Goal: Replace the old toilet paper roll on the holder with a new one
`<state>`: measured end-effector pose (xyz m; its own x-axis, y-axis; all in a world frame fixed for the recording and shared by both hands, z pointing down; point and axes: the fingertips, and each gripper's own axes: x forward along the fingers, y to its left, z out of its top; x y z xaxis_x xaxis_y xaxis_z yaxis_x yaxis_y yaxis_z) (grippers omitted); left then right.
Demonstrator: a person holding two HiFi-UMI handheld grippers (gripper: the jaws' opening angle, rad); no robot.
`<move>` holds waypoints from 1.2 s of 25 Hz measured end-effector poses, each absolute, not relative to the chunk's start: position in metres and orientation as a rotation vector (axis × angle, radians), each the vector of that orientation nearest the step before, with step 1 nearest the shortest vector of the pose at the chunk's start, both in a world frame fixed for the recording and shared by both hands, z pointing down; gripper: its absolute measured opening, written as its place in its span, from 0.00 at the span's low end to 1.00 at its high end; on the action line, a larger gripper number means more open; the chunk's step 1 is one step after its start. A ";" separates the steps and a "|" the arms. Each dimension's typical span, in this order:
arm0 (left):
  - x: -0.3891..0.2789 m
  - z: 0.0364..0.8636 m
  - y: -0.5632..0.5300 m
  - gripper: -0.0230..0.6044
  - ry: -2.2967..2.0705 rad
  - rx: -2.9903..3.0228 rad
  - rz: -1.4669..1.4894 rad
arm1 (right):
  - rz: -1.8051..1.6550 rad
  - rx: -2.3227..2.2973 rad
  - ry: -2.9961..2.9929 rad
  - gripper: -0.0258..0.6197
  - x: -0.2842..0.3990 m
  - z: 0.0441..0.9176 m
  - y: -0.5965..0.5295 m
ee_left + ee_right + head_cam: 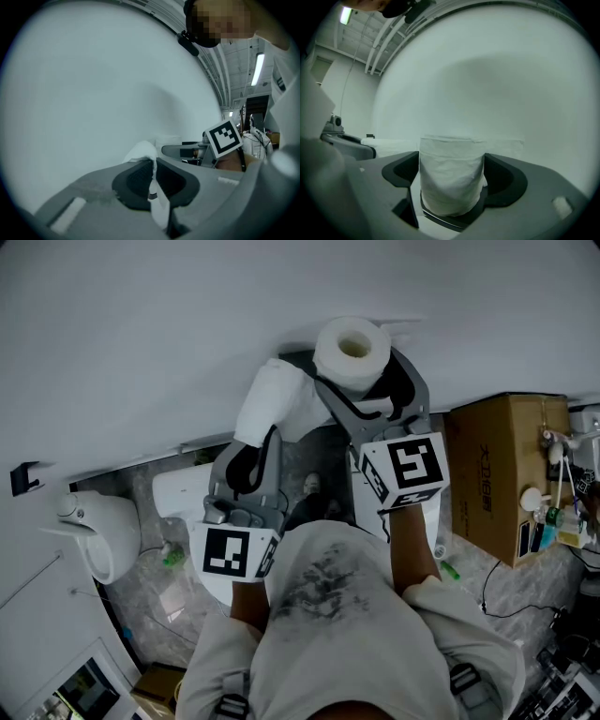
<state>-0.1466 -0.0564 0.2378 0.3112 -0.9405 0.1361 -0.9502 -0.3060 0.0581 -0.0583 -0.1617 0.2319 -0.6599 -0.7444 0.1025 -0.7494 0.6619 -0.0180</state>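
**Head view with both gripper views.** The roll [349, 364] stood upright at upper centre, close to the wall [141, 324], between the widely spread jaws of the right gripper [451, 176]. The pads lay at its flanks without visibly denting them. The left gripper [153, 176], at centre left, was clamped nearly closed on a thin fold of paper [270, 407]. The roll was judged light, soft and easily crushed, only its core [354, 346] being stiff, so a gentle hold across the outer flanks at mid-height was considered best.
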 end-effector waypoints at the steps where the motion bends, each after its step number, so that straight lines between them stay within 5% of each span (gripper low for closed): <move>1: -0.147 0.238 -0.057 0.07 -1.769 2.437 0.116 | 0.088 1.261 -2.775 0.72 -0.058 0.233 -0.163; 30: -0.104 0.238 -0.044 0.07 -1.586 2.544 0.095 | -0.039 1.499 -2.662 0.64 0.000 0.219 -0.150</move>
<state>-0.1039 -0.0437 0.2382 0.4414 -0.8881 0.1281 -0.8970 -0.4333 0.0868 0.0004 -0.1501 0.2185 -0.5157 -0.8545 0.0627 -0.8523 0.5191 0.0648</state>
